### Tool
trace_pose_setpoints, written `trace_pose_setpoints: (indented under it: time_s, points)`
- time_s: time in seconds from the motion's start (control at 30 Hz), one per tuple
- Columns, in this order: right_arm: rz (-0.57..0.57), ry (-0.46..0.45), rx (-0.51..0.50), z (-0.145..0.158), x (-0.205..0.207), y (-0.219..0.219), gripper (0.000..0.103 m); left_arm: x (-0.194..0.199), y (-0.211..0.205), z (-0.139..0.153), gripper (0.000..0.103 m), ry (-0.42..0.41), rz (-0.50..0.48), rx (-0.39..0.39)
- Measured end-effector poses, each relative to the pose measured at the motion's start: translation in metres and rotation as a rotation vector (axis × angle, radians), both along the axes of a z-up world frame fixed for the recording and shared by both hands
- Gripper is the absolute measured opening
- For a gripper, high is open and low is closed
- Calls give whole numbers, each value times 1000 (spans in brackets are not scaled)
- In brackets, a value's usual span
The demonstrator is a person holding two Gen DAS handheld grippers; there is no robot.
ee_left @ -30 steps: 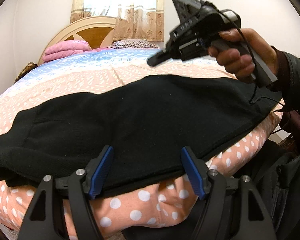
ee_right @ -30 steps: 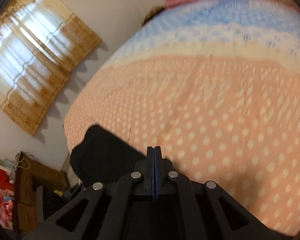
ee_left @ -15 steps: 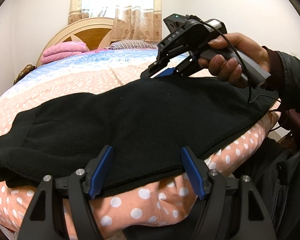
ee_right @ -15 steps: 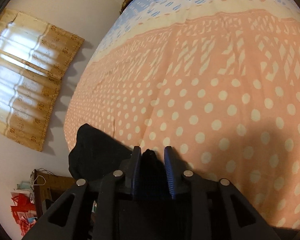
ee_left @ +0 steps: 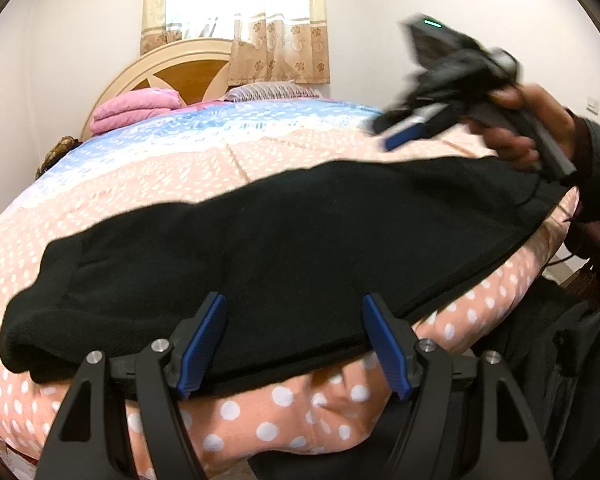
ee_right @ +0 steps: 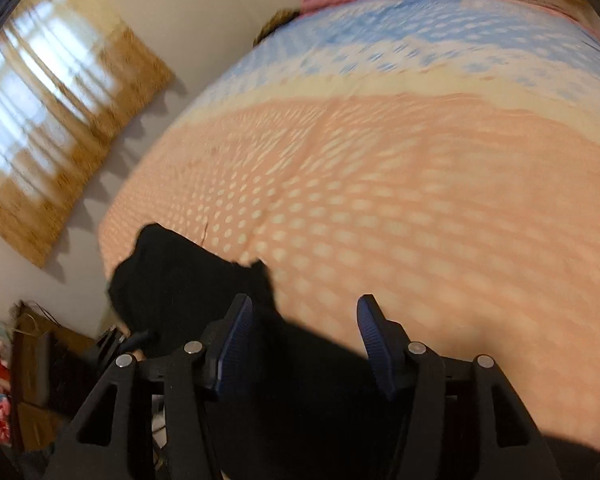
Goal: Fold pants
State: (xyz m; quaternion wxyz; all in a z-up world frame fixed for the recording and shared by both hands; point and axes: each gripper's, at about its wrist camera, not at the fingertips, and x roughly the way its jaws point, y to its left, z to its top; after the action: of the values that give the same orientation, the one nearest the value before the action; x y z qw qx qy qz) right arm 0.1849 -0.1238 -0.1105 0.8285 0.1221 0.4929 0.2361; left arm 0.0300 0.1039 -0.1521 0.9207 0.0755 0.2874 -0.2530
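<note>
Across the peach polka-dot bedspread the black fleece pants lie flat, lengthwise folded; left claw and right claw both gape, holding nothing.

Dotted bedspread, pink blanket, wooden headboard, curtained window.

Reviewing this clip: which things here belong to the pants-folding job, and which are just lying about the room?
Part of the job:
black pants, spread across the bed
left gripper, open at the near hem
right gripper, open above the pants

Just lying about:
pink folded blanket
striped pillow
curtain
polka-dot bedspread, only the work surface
</note>
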Motion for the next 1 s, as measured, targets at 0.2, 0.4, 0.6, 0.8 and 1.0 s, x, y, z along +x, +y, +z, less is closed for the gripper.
trace_pose_setpoints:
  time_s: [0.2,0.4,0.6,0.8,1.0]
  points:
    - [-304,-84,-49,48,-91,-169,56,4,-11,18,91,-28,-13,-29]
    - [-676,-160,-67,86,-205,-320,56,27,-44,31,91,-25,-48,-21]
    - [-822,-96,18,64,-269,-387,51,40,-85,31,91,-8,-75,21]
    - [-790,-55,179,34,-275,-407,42,40,-103,23,91,25,-78,46]
    - [-736,-50,238,21,-254,-398,8,41,-102,14,91,59,-59,51]
